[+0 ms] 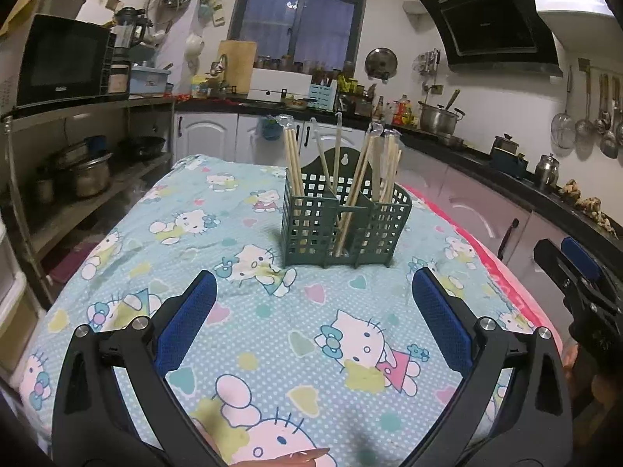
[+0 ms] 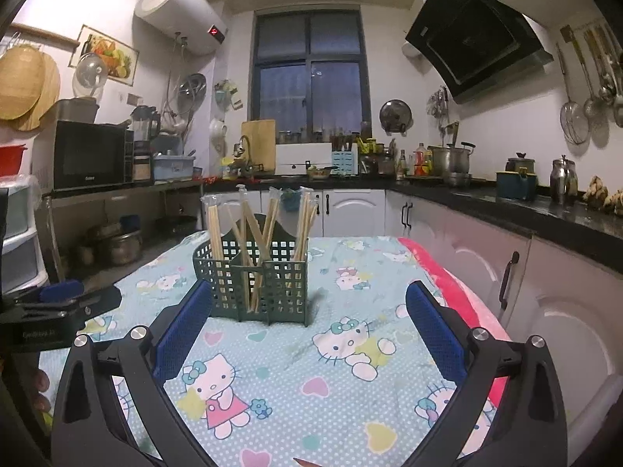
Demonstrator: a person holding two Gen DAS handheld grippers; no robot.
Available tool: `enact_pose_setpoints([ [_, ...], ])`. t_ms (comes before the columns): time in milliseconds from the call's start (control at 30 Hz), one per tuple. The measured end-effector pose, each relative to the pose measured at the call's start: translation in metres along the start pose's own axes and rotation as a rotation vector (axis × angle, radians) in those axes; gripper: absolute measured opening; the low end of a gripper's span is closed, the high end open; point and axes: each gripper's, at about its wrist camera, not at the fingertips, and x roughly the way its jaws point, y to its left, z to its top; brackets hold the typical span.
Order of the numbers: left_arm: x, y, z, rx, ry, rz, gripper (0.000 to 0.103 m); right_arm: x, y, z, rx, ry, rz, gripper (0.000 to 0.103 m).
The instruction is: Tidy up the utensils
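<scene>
The green holder (image 1: 344, 221) full of chopsticks (image 1: 293, 161) stands on the worktop (image 1: 218, 233). Both grippers, left (image 1: 313, 323) and right (image 2: 309, 329), hold nothing, jaws wide apart. Only the right view shows a water heater (image 2: 181, 11).

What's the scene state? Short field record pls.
surface: table under cartoon-cat cloth
holder: green holder, upright, mid-table
contents: chopsticks in clear sleeves, standing and leaning in its compartments
left gripper: open, empty, short of holder
right gripper: open, empty, holder just past left finger
loose utensils on cloth: none visible
</scene>
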Motion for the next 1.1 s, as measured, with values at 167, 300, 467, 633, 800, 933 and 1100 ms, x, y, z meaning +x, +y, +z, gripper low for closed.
enact_pose_setpoints([
  [167, 0.0012, 0.0011, -0.0012, -0.007, 0.003, -0.001, 0.092, 0.0029, 0.0017, -0.0033, 0.002, 0.015, 0.015, 0.097],
  [300, 0.0017, 0.0014, -0.0015, -0.007, 0.005, 0.000, 0.092, 0.0030, 0.0058, -0.0039, -0.012, 0.021, 0.021, 0.097],
  [467, 0.0002, 0.0018, -0.0011, -0.008, 0.005, 0.000, 0.092, 0.0020, 0.0075, -0.0048, -0.018, 0.021, 0.024, 0.097],
  [633, -0.0010, 0.0015, -0.0011, -0.012, -0.003, 0.001, 0.092, 0.0013, 0.0075, -0.0053, -0.016, 0.018, 0.021, 0.096],
  [800, -0.0010, 0.0015, -0.0012, -0.012, -0.001, 0.002, 0.092, 0.0015, 0.0079, -0.0054, -0.017, 0.020, 0.023, 0.097],
  [933, -0.0009, 0.0017, -0.0011, -0.014, -0.003, 0.001, 0.092, 0.0010, 0.0090, -0.0063, -0.017, 0.026, 0.024, 0.097],
  [1100, -0.0005, 0.0020, -0.0008, -0.013, 0.000, 0.001, 0.092, 0.0011, 0.0090, -0.0069, -0.017, 0.027, 0.023, 0.097],
])
